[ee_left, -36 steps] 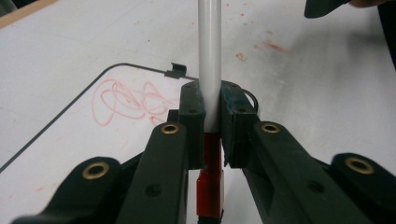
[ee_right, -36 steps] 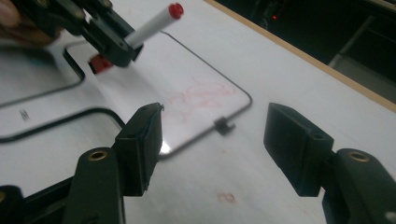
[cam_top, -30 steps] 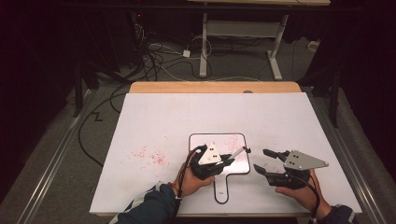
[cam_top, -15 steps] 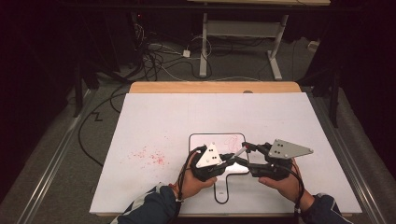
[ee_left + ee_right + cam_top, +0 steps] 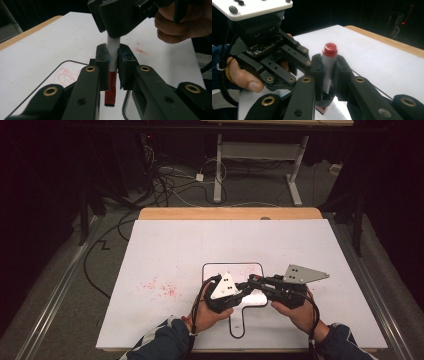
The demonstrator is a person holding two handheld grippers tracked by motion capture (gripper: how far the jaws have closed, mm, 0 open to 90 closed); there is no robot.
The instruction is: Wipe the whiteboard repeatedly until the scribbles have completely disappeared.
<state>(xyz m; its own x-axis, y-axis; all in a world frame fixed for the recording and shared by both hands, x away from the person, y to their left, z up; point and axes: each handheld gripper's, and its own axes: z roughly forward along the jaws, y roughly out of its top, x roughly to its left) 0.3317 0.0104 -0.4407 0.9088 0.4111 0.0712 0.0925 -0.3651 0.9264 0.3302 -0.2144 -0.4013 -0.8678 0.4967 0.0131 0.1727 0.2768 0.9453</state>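
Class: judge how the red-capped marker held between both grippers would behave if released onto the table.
The marker looks like a stiff, round, smooth tube, so it would probably roll. It seems light, since the left gripper and right gripper pinch it easily. The whiteboard beneath looks slick, so it might slide.

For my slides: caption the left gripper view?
Left gripper and right gripper both clamp a red-and-white marker above the small whiteboard.

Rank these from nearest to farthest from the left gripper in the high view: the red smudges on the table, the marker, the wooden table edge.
1. The marker, clamped in the left gripper, over the small whiteboard.
2. The red smudges, on the white surface to its left.
3. The wooden table edge, along the far side.
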